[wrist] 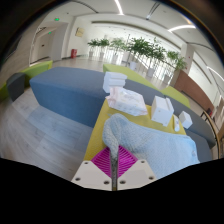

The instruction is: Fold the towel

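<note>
A pale blue-grey towel (150,143) lies bunched on a yellow table (98,130), just ahead of my fingers. My gripper (115,160) is shut on a thin edge of this towel, which runs down between the two magenta pads (105,160). The rest of the towel spreads away beyond the fingers toward the right. Several white folded towels (126,98) lie further along the table.
More white folded pieces (163,113) sit at the far right of the table. A large grey-blue platform (65,85) stands to the left. Potted green plants (140,47) line the back of the hall. The tiled floor (35,135) is at left.
</note>
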Demonstrator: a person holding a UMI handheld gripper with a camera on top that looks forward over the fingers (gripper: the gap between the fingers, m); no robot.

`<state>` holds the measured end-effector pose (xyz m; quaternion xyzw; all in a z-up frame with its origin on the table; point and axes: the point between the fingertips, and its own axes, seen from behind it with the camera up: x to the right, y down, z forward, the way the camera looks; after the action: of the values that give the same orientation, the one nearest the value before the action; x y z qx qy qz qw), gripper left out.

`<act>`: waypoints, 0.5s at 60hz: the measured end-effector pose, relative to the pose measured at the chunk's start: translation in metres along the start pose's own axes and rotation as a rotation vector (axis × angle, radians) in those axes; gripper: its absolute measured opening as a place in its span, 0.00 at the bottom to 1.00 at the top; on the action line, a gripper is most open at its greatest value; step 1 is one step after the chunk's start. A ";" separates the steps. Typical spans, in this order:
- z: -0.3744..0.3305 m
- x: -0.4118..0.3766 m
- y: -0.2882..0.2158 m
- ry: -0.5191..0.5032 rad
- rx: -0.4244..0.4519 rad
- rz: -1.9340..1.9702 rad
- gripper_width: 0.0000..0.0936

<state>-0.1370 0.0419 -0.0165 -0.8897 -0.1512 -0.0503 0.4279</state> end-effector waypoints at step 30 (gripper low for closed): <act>-0.085 0.219 -0.041 0.120 0.148 0.205 0.01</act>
<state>0.0610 0.0499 0.1154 -0.8618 -0.0369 -0.0482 0.5036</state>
